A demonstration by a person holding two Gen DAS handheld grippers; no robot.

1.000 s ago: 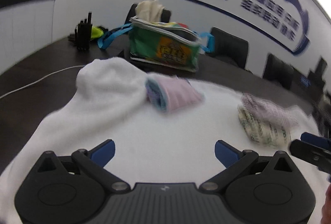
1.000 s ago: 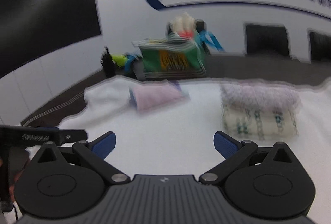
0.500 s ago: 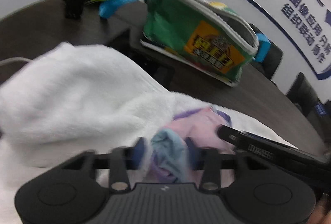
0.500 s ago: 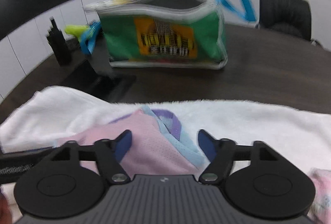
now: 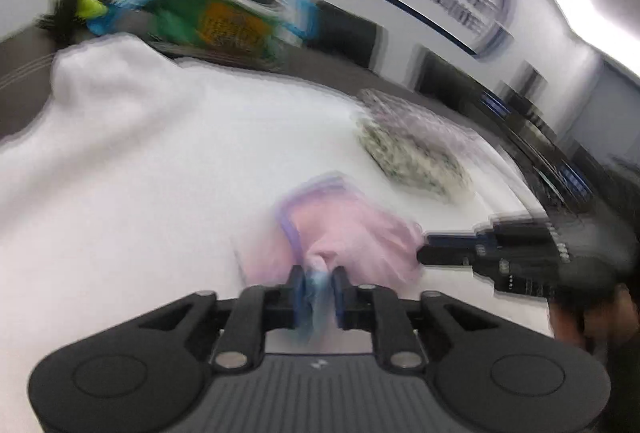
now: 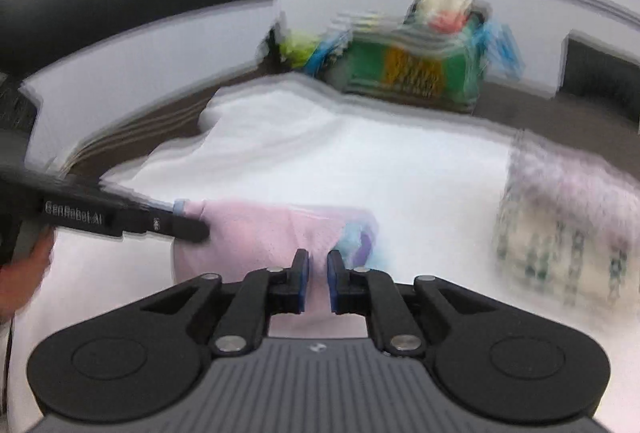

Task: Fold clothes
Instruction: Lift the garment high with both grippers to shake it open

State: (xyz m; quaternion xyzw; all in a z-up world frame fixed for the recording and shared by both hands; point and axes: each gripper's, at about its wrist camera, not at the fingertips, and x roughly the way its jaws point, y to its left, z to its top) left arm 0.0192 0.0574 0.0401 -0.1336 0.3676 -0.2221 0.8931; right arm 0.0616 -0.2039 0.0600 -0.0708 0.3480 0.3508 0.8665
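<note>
On the white towel, the pink garment is being clamped at opposite edges by the left gripper and the right gripper, beside a folded stack.

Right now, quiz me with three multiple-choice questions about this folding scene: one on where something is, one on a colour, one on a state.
1. Where is the green bag? A on the dark table beyond the white towel; B on the folded stack; C in the tongs.
2. What colour is the garment being gripped? A yellow; B pink; C black.
3. The left tongs are: A wide open; B out of view; C shut on cloth.

A: it stands past the towel.
B: mostly pink fabric.
C: cloth pinched between the tips.
</note>
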